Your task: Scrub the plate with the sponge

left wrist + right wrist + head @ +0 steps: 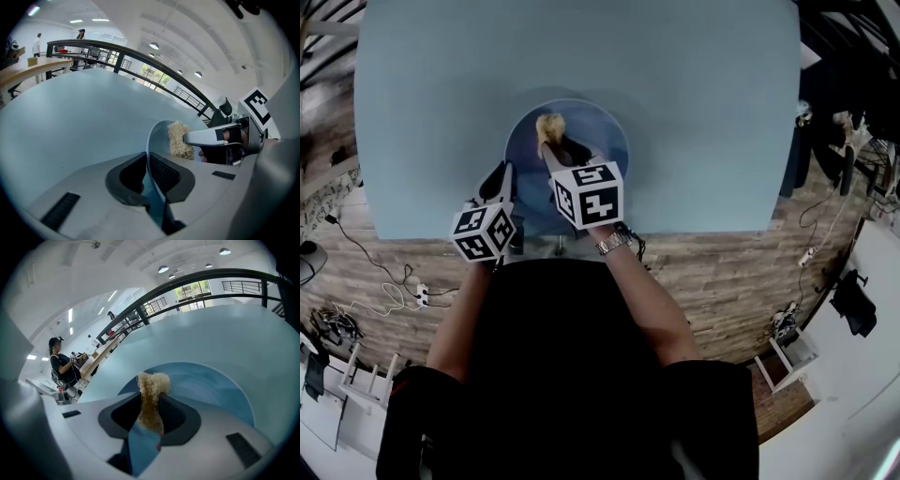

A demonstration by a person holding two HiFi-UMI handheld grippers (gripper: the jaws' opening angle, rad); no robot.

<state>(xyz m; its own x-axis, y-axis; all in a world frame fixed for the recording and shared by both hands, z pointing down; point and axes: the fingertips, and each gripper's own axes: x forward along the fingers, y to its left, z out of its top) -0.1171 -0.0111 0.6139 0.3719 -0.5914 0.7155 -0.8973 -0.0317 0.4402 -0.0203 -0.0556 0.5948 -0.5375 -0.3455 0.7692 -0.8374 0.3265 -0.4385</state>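
A round blue plate (591, 131) lies on the pale blue table (703, 112) near its front edge. My left gripper (501, 180) is shut on the plate's left rim (153, 136), which runs edge-on between the jaws (149, 165). A tan, fibrous sponge (549, 126) rests on the plate's far left part. My right gripper (555, 142) is shut on it. In the right gripper view the sponge (151, 394) stands pinched in that gripper (152, 409), above the plate (211, 385). The left gripper view shows the sponge (178, 139) against the plate's inner face.
The table's front edge (694, 231) runs just in front of the person's body. Wooden floor with cables (375, 281) lies below. A seated person (63, 364) and desks are far off at the left; a dark railing (140, 58) runs behind the table.
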